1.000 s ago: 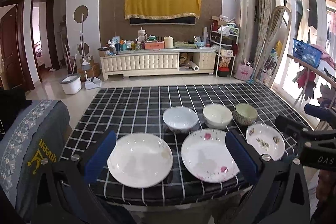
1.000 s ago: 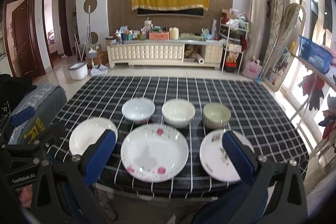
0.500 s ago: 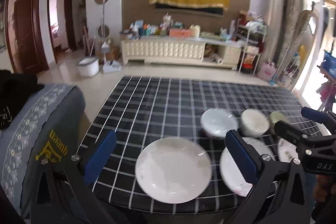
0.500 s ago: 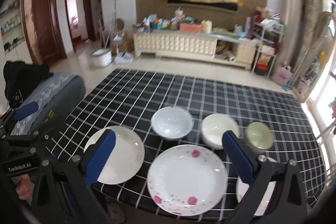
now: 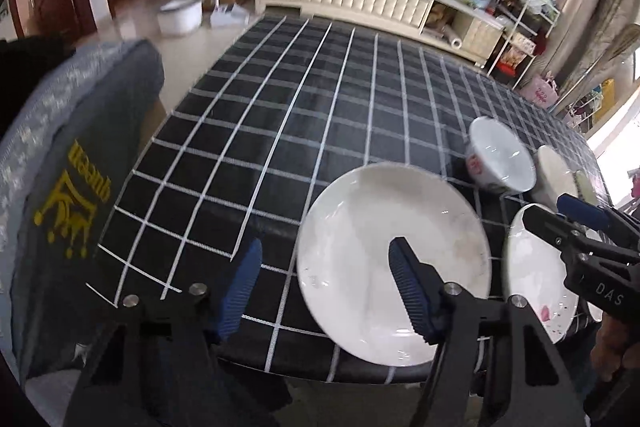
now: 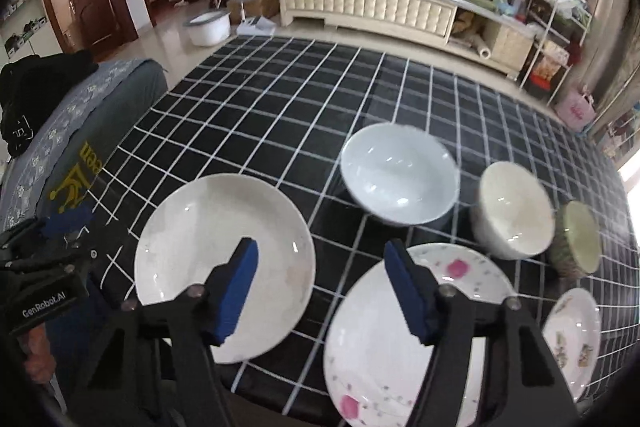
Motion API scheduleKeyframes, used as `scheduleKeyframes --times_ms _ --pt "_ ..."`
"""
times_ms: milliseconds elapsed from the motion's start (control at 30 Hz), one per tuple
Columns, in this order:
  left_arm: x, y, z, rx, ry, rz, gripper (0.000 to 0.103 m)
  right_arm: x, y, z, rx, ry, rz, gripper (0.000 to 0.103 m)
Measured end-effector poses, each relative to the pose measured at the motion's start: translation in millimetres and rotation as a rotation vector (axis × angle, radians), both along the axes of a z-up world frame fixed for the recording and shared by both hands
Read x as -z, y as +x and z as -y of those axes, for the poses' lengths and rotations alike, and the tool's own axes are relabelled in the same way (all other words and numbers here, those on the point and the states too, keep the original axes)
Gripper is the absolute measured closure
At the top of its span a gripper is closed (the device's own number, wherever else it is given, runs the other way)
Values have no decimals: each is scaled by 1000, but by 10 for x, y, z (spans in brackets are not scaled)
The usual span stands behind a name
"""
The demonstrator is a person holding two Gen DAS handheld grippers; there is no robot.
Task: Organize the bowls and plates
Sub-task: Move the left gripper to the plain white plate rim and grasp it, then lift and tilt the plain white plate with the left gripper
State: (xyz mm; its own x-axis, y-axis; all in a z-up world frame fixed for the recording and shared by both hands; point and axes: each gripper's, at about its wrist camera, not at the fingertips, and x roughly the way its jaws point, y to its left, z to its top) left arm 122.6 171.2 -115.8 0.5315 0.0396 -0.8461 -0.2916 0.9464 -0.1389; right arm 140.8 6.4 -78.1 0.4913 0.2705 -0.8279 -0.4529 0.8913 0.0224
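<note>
Desk (image 6: 280, 115): black cloth w/ white grid; carries 3 plates in near row, 3 bowls in row behind.
Plain plate (image 6: 208, 251): white, no pattern; near edge, left end of row.
Pink plate (image 6: 460, 307): white w/ pink flowers; near edge, just right of plain plate, not touching.
Small plate (image 6: 572, 331): leaf print; right end of near row.
White bowl (image 6: 400, 175): upright, behind gap betw. plain and pink plates; pink mark on outer wall in left wrist view.
Cream bowl (image 6: 512, 207): upright, just right of white bowl.
Green bowl (image 6: 580, 235): patterned outside; right end of bowl row, close to cream bowl.
Left tongs (image 5: 324, 291): wide open, empty; right finger over plain plate (image 5: 394, 259), left finger over bare cloth; contact w/ plate can't tell.
Right tongs (image 6: 320, 287): wide open, empty; left finger over plain plate, right finger over pink plate.
Chair (image 5: 60, 155): grey cover, yellow print; left of desk.
</note>
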Motion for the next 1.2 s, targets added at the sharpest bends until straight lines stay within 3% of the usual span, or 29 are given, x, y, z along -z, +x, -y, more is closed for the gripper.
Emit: scheduleKeyframes --times_ms 167,400,567,667,867,1200 --pt "253 72 -66 5 -30 -65 45 218 121 -106 5 -37 -42 33" --pt "569 138 -124 -1 -87 -158 76 462 244 -157 -4 -46 -89 37" --pt "652 160 -144 10 -121 -166 76 624 299 -195 -10 -71 -114 51" --pt "647 169 -88 29 -118 -157 85 704 303 -204 -14 -83 -136 59" --pt "640 211 -63 40 -95 -161 85 741 281 -186 -19 -20 -169 73" --pt "516 243 53 38 -80 -158 85 606 237 -216 42 -35 -134 73"
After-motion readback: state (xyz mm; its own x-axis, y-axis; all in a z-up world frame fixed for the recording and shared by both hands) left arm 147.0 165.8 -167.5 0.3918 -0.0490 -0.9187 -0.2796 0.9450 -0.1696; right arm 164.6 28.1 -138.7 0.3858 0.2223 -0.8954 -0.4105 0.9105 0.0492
